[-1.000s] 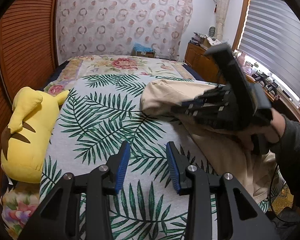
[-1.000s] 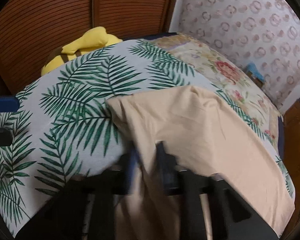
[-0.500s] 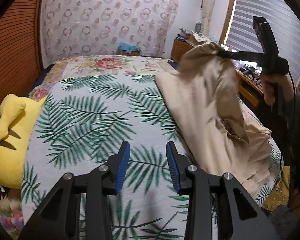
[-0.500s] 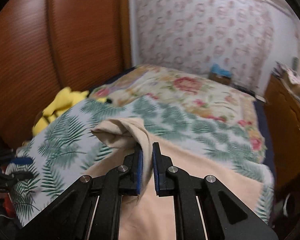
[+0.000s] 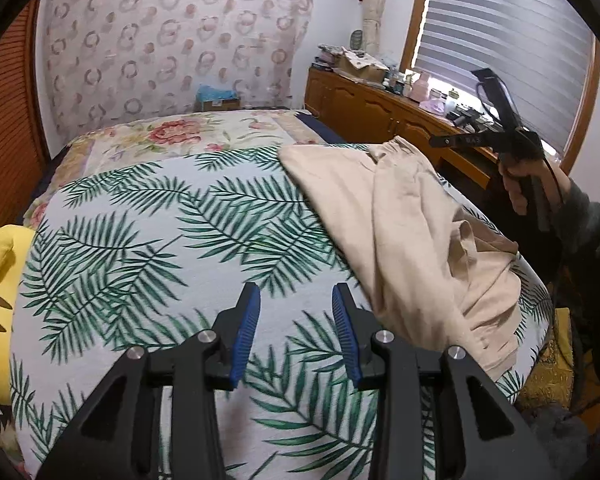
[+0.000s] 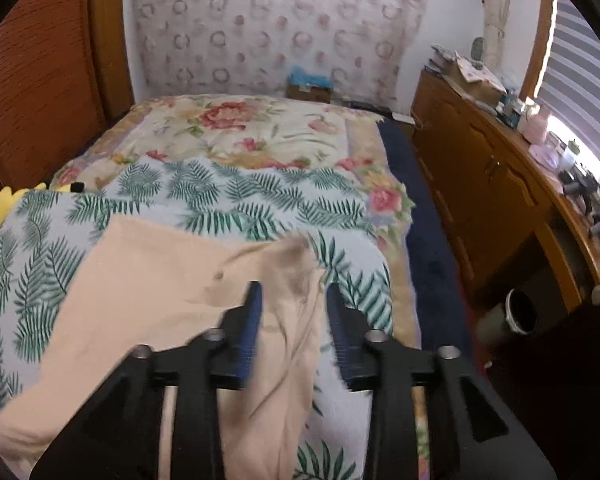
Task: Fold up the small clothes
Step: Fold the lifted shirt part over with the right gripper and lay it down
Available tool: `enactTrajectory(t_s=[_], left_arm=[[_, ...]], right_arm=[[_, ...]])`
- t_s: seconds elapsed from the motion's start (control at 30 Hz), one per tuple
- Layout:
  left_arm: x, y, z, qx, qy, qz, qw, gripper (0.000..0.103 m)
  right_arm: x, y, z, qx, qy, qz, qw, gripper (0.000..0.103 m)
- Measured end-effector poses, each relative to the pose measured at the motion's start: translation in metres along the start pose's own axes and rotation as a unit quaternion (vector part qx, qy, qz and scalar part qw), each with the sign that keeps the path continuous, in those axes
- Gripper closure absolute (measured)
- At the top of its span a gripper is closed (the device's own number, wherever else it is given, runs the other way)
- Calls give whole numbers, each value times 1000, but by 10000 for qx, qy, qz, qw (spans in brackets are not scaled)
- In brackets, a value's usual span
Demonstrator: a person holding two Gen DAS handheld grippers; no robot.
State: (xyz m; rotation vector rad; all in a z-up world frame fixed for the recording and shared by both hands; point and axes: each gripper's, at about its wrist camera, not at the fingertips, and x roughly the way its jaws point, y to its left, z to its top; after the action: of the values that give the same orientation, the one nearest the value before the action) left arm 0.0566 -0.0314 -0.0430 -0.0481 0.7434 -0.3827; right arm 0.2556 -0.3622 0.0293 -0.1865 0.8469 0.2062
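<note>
The right gripper has just released the beige garment; its bunched two-o'clock edge may fold crooked.

Both tools are built alike. The left gripper has matte black plastic arms that fork into angular struts with triangular cut-outs, four round silver screw heads set across the linkage, and ribbed blue pads lining the inner faces of its two fingers. The right gripper shows the same black frame, silver screws and blue pads. A thin black cable runs down from it past a dark grey sleeve.
</note>
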Motion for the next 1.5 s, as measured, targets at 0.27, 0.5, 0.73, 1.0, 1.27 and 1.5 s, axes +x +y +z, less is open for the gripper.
enactTrajectory(t_s=[0.27, 0.5, 0.73, 1.0, 1.27, 1.5], left_arm=[[7, -16, 1, 77, 11, -100, 9999, 67], [4, -25, 4, 65, -78, -185, 9998, 67], [6, -32, 3, 91, -84, -230, 9997, 67], [5, -40, 3, 128, -94, -293, 9994, 67], [5, -54, 8, 242, -108, -421, 9988, 67], [9, -71, 11, 410, -81, -525, 9977, 67]], right_arm=[[-46, 31, -57, -141, -288, 673, 9972, 61], [-67, 76, -101, -371, -265, 1180, 9920, 61], [-60, 102, -126, -385, -60, 1507, 9878, 61], [-66, 98, -134, -372, -282, 1649, 9852, 102], [-144, 48, -149, -78, -848, 1347, 9872, 103], [-165, 22, -177, -325, -301, 793, 9959, 103]])
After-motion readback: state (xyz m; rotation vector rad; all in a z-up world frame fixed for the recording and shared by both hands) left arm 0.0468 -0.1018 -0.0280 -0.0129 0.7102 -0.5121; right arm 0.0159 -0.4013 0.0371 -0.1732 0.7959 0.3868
